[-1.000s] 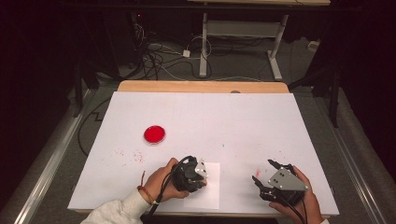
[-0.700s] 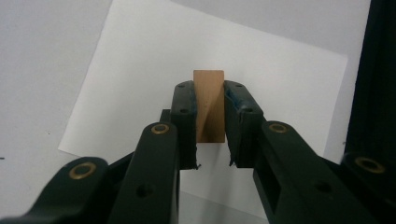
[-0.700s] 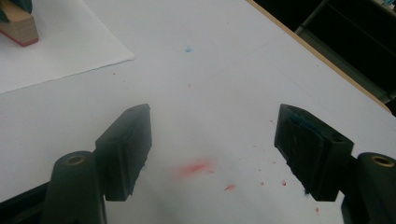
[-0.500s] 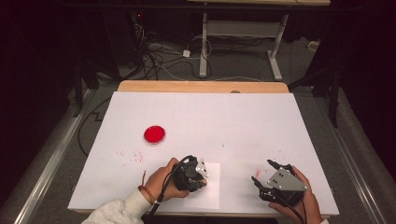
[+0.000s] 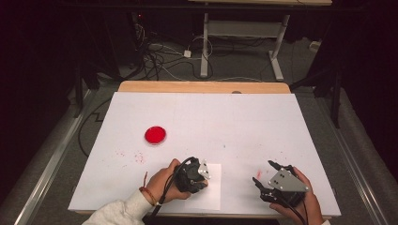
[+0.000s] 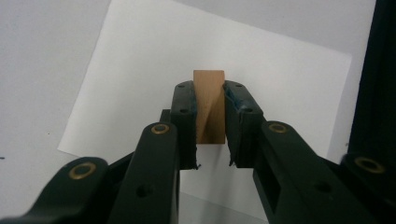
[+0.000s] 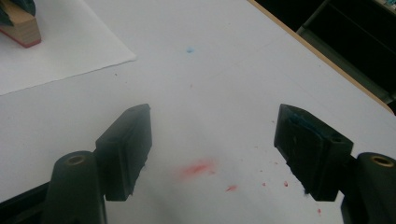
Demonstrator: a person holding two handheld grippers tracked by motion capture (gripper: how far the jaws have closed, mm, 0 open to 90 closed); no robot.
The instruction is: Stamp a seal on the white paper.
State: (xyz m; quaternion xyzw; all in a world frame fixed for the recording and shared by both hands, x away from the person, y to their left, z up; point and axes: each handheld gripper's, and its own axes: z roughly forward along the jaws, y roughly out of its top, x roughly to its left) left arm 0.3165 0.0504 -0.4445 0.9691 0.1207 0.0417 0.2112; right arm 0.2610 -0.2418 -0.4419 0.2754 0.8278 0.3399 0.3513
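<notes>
Left claw grips a wooden stamp over the paper sheet, lower centre; press down squarely. Right claw rests wide open, empty

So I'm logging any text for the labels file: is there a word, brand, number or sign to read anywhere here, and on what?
None can be read.
White sheet of paper: blank.
Wooden block between the left gripper jaws: bare wood, no print showing.
Round red dish: no marking visible.
White table cover: red and blue specks, no writing.
</notes>
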